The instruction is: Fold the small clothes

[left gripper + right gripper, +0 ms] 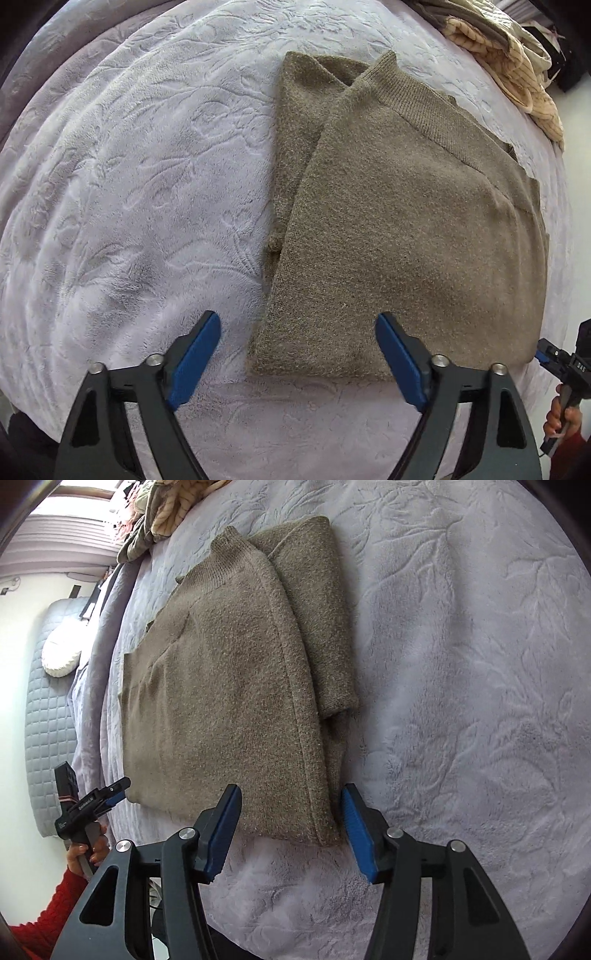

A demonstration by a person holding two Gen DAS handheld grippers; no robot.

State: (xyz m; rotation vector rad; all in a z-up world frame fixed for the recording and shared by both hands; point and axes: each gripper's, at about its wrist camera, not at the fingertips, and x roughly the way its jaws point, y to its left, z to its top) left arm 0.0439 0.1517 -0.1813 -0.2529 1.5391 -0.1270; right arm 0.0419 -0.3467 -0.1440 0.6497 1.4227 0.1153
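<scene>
Olive-brown knit, one folded sweater (399, 229), lies flat on the bed's pale lilac embossed blanket (122, 192). No worktop is involved; the bed carries everything.

My left tongs (297, 354) point steeply down with the blue pads (194, 358) well apart. They grip nothing. The near left corner of the sweater sits between and just beyond the tips; the left pad is over bare blanket, the right pad over the knit's near edge. I cannot tell whether that right pad touches the fabric.

My right tongs (291, 825) are likewise parted and hold nothing. The sweater's near right corner, with its hemmed edge, lies between the pads. The right pad (360, 834) stands just beside the folded edge, the left pad overlaps the knit in view; contact cannot be confirmed.

From the right tongs, the ribbed neckband (221, 559) lies at the far end of the garment, with a folded sleeve (317, 620) tucked along the right side.

Beyond the sweater, at the far corner of the bed, a heap of cream and khaki clothes (517, 66) rests well apart from both tongs.

My left hand (88, 849), in a red sleeve (40, 919), grips its tool's handle.
</scene>
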